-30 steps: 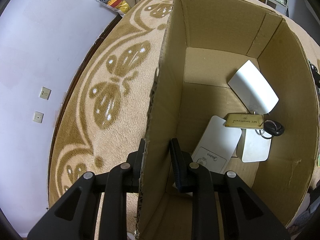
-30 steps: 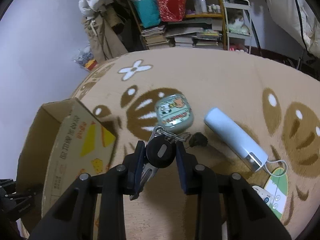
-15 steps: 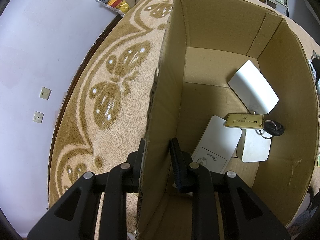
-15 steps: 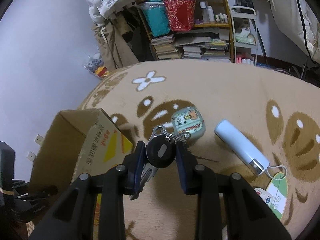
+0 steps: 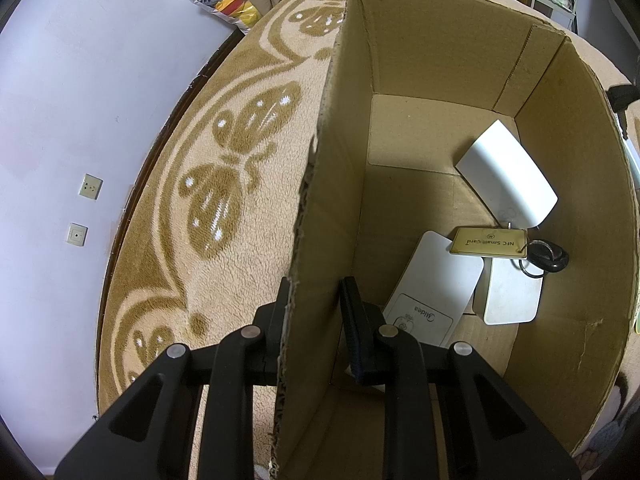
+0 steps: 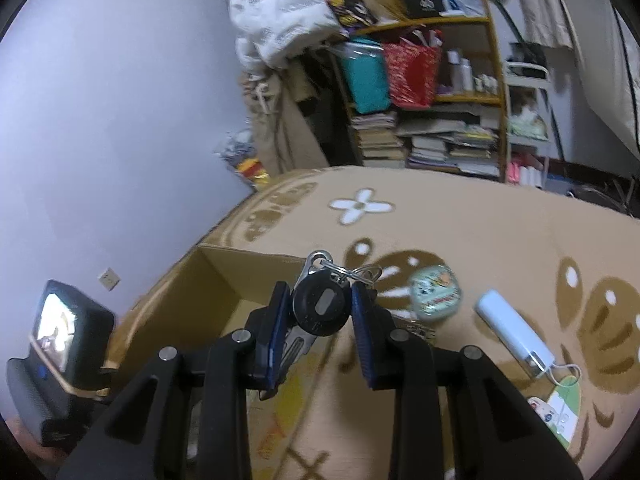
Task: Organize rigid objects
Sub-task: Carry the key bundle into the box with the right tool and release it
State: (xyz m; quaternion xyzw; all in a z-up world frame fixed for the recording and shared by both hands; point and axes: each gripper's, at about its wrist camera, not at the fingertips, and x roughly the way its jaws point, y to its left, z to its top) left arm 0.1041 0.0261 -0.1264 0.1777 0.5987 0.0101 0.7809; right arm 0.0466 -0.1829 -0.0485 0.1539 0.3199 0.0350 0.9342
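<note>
- The left gripper (image 5: 314, 300) is clamped on the near side wall of the cardboard box (image 5: 560, 208), one finger outside and one inside, with the thin wall pinched between them.
- The right gripper (image 6: 320, 312) is closed on the round black head of a car key (image 6: 319, 309); the pads press on both sides of it, and the metal blade hangs down beside the left finger.
- A metal key ring (image 6: 340, 268) with a clip sticks up from the top of the key, above the fingertips.
- In the right wrist view the held key is above the open box's far edge, off the carpet (image 6: 480, 220).
- Inside the box lie three white cards (image 5: 436, 288), flat and rounded at the corners, partly overlapping; one leans against the right wall.
- On them rests a gold tag (image 5: 489, 241) printed "NFC Smart Card", joined to a ring and a black key fob (image 5: 546, 258).
- On the carpet beyond the right gripper sit a small round green case (image 6: 435, 292) with cartoon print and, to its right, a white oblong power bank (image 6: 514, 334) with a short cord.
- A printed card (image 6: 558, 412) lies near the power bank's cord end.
- The carpet is plush beige with brown leaf and butterfly shapes.
- The box is plain brown corrugated board with rough torn edges.
- A crowded shelf (image 6: 440, 92) of books and bags stands at the back wall.
</note>
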